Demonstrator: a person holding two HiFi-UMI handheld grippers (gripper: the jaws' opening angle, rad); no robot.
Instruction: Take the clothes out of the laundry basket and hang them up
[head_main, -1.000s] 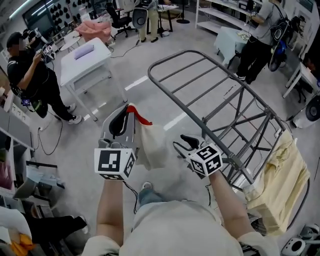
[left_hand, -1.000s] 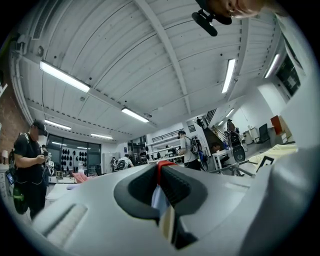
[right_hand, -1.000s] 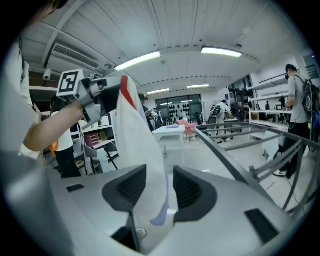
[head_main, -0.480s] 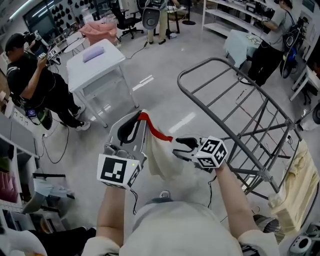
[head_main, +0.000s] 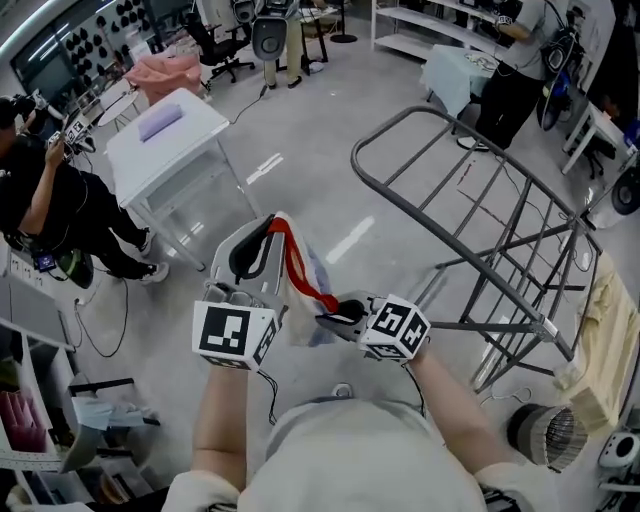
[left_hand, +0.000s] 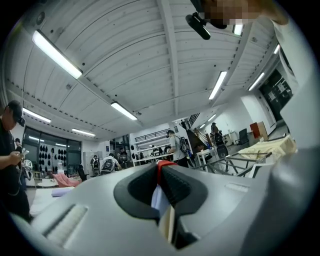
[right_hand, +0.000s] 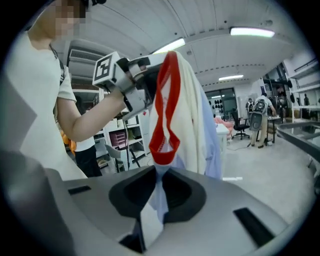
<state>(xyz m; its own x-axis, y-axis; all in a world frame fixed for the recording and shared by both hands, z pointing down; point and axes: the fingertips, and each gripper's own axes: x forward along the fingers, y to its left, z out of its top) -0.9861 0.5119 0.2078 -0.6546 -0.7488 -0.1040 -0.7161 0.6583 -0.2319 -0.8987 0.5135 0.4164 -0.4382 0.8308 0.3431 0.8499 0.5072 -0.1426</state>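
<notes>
Head view: the person stands on a grey floor (head_main: 320, 130) with both grippers held out in front and a garment (head_main: 303, 295) held between them. The left gripper (head_main: 266, 222) points away from the body, its jaws closed on the garment's red trim (head_main: 300, 262). The left gripper view shows the red edge and pale cloth pinched in the slot between the two jaws. The right gripper (head_main: 328, 318) sits just beside the left one and points across toward the cloth. Its jaws have just been closing, and the right gripper view shows a fold of pale blue fabric caught between them. In that view the cream body and the red loop of trim rise from the fold to the left gripper. The garment hangs in the air, clear of the floor, touching only the two grippers. To the right stands a grey metal drying rack (head_main: 470, 190), its top rails bare, apart from the garment. A cream cloth (head_main: 610, 330) hangs at the rack's far right edge. A white table (head_main: 190, 150) with a lilac item (head_main: 160, 122) on it stands at upper left, and a person in black (head_main: 45, 205) stands at the left edge
</notes>
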